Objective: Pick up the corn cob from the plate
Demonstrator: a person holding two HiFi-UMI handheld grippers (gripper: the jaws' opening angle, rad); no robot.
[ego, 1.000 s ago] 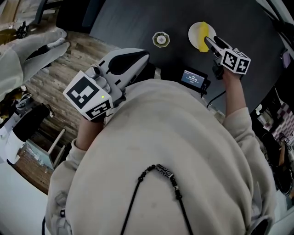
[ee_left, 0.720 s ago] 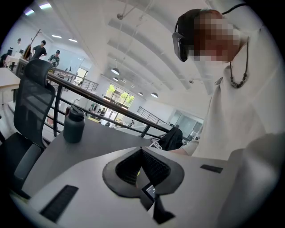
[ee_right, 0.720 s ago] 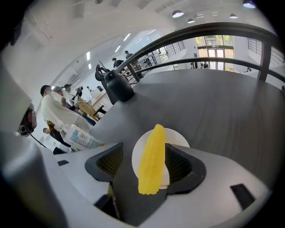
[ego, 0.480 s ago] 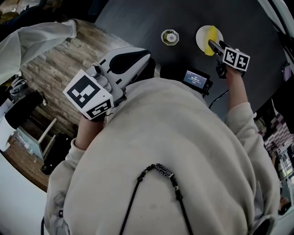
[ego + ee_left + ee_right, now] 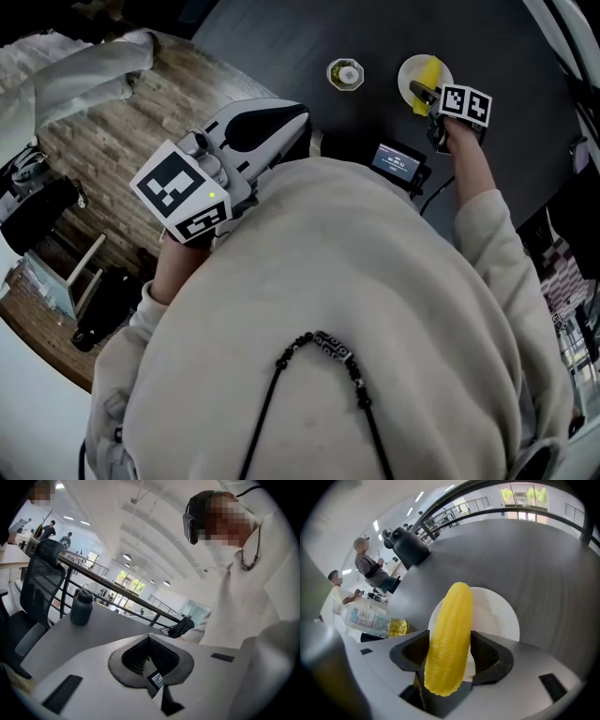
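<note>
Head view: right gripper was over the white plate on the dark table, with the corn cob lying on that plate. Left gripper was held near the body, well apart from the plate. A small round dish sat beside the plate. Left gripper view: jaws of the left gripper were together, nothing between them; 1 dark bottle stood on the table behind. Right gripper view: the right gripper had just been opening and its jaws stood wide. The corn cob ran lengthwise between the 2 pads, with plate showing in the gap on the right side, so no grip.
</note>
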